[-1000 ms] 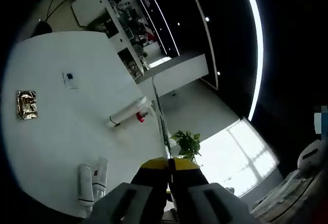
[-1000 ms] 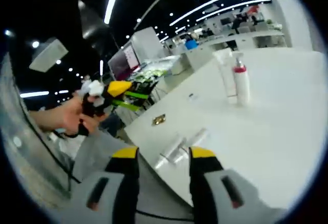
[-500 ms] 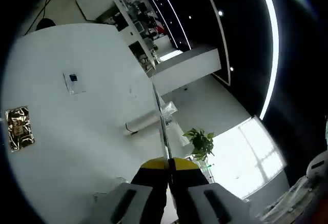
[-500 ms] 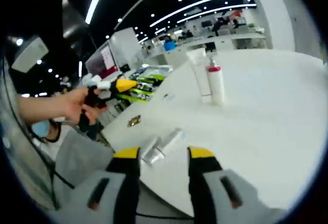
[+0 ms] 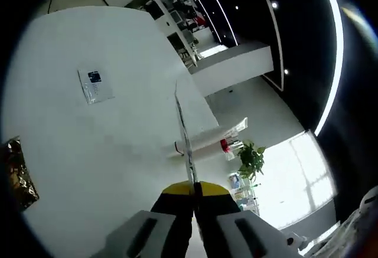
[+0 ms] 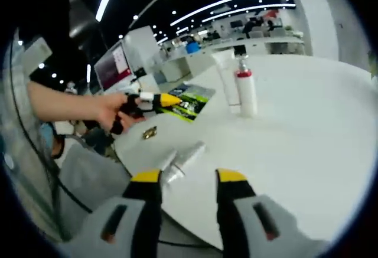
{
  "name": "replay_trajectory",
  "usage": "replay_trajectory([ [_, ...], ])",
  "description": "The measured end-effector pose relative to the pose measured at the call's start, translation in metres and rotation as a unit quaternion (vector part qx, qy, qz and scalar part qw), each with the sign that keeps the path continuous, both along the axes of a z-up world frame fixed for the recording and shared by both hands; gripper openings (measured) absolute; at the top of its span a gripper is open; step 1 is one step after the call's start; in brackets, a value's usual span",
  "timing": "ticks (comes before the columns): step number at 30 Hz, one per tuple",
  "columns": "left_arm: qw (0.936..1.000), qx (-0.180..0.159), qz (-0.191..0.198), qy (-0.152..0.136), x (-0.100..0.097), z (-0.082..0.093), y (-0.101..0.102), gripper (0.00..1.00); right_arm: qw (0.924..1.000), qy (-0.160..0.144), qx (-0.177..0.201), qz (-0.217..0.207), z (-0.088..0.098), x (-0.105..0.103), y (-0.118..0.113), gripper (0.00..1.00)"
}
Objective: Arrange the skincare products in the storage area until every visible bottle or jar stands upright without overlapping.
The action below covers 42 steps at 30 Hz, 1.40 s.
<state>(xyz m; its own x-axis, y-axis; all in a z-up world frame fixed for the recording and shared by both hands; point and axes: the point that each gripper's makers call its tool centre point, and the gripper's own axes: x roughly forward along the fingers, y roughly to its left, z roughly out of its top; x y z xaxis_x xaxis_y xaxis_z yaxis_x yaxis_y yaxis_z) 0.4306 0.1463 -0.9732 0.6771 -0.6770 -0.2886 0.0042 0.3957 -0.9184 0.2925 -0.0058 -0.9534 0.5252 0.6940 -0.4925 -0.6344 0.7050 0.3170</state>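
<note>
While your left gripper (image 5: 194, 188) sits pressed together, your right gripper (image 6: 189, 178) gapes empty below two lying tubes (image 6: 182, 159) at lower centre

I see a white bench (image 6: 307, 128) carrying everything. Two tubes (image 6: 183, 157) lie flat side by side near its front edge, with a gold packet (image 6: 149, 132) close by. Farther back a white tube (image 6: 226, 81) and a red-collared bottle (image 6: 245, 90) stand upright, touching. A small white card (image 5: 94, 85) lies flat apart.
</note>
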Motion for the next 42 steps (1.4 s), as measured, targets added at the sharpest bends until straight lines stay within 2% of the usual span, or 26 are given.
replay_trajectory([
  [5,1.0000,-0.004,-0.002,0.008,0.016,-0.011,-0.004,0.02,0.9999,0.008,-0.007,0.006,-0.004,-0.001,0.001,0.34],
  [11,0.9991,0.010,-0.017,0.037,0.025,-0.040,-0.007,0.02,0.9998,0.014,-0.016,0.003,-0.008,-0.001,0.000,0.34],
  [17,0.9981,0.015,-0.010,0.059,0.036,-0.056,-0.003,0.02,0.9995,0.006,-0.031,0.007,-0.010,-0.001,0.001,0.34],
  [25,0.9963,0.040,-0.020,0.073,0.042,-0.067,-0.003,0.02,0.9994,0.015,-0.028,0.012,-0.012,-0.004,0.006,0.34],
  [28,0.9936,0.058,-0.018,0.095,0.044,-0.076,-0.001,0.03,0.9994,0.015,-0.028,0.010,-0.013,-0.003,0.007,0.34],
  [30,0.9922,0.073,-0.019,0.100,0.044,-0.079,-0.002,0.03,0.9994,0.016,-0.028,0.008,-0.013,-0.003,0.007,0.34],
  [37,0.9888,0.078,-0.021,0.125,0.044,-0.084,-0.005,0.05,0.9994,0.015,-0.031,0.008,-0.013,-0.003,0.010,0.34],
  [42,0.9890,0.074,-0.018,0.126,0.046,-0.084,-0.005,0.06,0.9994,0.014,-0.032,0.007,-0.013,-0.002,0.011,0.34],
])
